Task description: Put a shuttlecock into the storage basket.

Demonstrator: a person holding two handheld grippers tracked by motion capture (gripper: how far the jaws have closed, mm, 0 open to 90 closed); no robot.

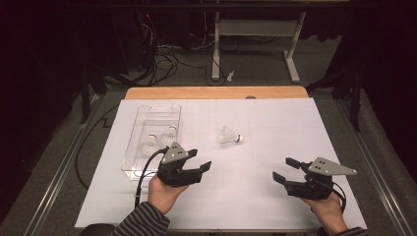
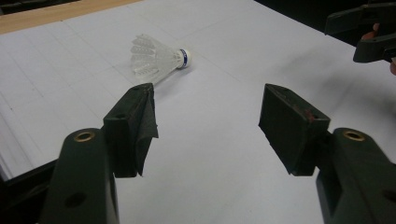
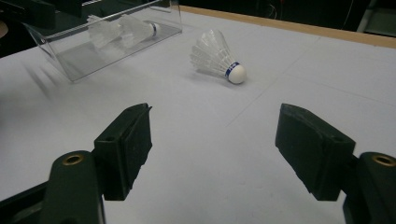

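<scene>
Left gripper point(image 1: 202, 163) and right gripper point(image 1: 283, 170): jaws spread wide, empty, hand-held low over the table point(image 1: 275, 123), well apart.

overhead forward-down, gripper views share shuttlecock point(image 2: 156, 58)

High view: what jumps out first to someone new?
A lone white shuttlecock lies on its side near the middle of the white sheet covering the table, apart from both grippers. To its left sits a clear plastic tray with two more shuttlecocks inside. Nearer the person, the left gripper and right gripper are both open and hold nothing.
</scene>
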